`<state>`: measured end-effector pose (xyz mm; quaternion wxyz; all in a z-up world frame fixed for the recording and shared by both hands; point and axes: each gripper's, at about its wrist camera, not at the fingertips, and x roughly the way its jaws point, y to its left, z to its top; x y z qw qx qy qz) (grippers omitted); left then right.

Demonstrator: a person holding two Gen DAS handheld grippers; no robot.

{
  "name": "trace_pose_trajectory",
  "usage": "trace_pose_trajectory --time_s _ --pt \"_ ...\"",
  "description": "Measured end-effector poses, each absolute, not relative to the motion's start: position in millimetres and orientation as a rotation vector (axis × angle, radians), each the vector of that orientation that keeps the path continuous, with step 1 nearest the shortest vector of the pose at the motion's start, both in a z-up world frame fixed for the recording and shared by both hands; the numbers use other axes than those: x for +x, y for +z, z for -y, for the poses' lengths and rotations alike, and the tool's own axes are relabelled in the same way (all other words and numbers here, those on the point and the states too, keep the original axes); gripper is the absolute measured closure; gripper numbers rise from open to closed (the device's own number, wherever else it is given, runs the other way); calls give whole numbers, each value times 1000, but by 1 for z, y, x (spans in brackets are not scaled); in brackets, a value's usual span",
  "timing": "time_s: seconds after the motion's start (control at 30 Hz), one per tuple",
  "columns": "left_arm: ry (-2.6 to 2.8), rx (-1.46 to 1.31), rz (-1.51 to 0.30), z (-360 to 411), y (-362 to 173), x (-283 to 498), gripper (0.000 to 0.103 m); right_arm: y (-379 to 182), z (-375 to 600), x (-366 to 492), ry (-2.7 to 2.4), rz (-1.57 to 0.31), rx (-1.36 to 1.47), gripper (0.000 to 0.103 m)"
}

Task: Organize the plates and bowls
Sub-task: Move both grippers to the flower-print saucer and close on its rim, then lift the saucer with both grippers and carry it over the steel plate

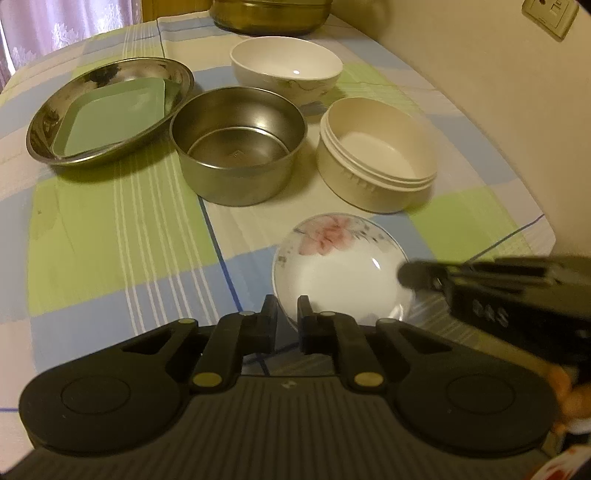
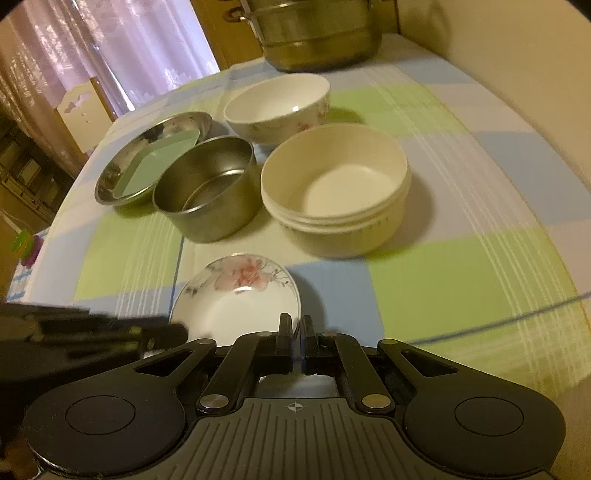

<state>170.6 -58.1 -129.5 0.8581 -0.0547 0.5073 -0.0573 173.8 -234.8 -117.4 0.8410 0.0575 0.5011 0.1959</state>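
A small white saucer with a pink flower (image 1: 340, 266) lies nearest me on the checked tablecloth. My left gripper (image 1: 287, 310) is shut on its near left rim. My right gripper (image 2: 296, 326) is shut on the rim of the saucer (image 2: 236, 295) at its near right side. Each gripper shows in the other's view as a dark blurred shape at the saucer's edge. Behind the saucer stand a steel bowl (image 1: 238, 144), a cream ribbed bowl (image 1: 376, 155) and a white ceramic bowl (image 1: 286, 70). A steel plate (image 1: 51, 110) at the left holds a green tray (image 1: 110, 118).
A large metal pot (image 2: 317, 33) stands at the table's far edge. A beige wall with a socket (image 1: 550, 14) runs along the right side. Curtains (image 2: 140, 48) hang beyond the far left, and the cloth drops away at the left edge.
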Motion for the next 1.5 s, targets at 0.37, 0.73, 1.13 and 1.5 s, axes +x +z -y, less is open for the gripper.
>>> trace_pose_trajectory --time_s 0.37,0.73,1.13,1.5 --pt "-137 -93 -1071 54 -132 180 92 -115 237 169 411 -1109 177 93" --pt "-145 -88 -1094 57 -135 173 91 -123 233 176 403 -1108 193 86" --pt "-142 -46 -1065 53 -128 173 93 -118 221 173 417 -1105 141 95" --pt "-90 -68 -1045 29 -121 168 93 -110 196 178 469 -1101 115 95"
